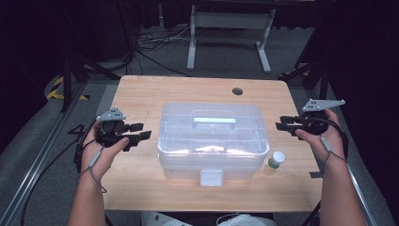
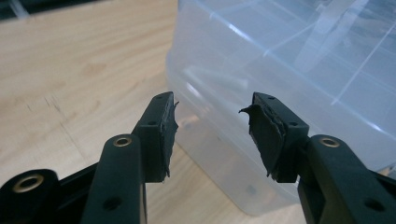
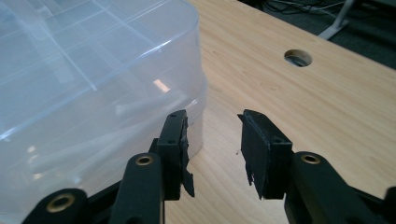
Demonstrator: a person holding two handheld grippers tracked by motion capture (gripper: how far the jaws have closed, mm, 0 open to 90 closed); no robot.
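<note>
Pre-grasp: clear lidded box (image 1: 212, 141) mid-bench (image 1: 141, 94), untouched.
Left hand-held gripper (image 1: 140, 131) and right hand-held gripper (image 1: 284, 126) flank its ends, jaws apart, empty. Lid looks closed, front latch (image 1: 211, 178) down; all handling remains. Small bottle (image 1: 276, 159) beside box.

What lies inside the clear storage box (image 1: 212, 136) is a pale blur through the frosted lid, too faint to name, and the label on the small green bottle (image 1: 276, 159) beside it is too small to read. In the left gripper view the box (image 2: 289, 84) runs off the top and right edges. In the right gripper view it (image 3: 84, 88) is cut by the top and left edges.
</note>
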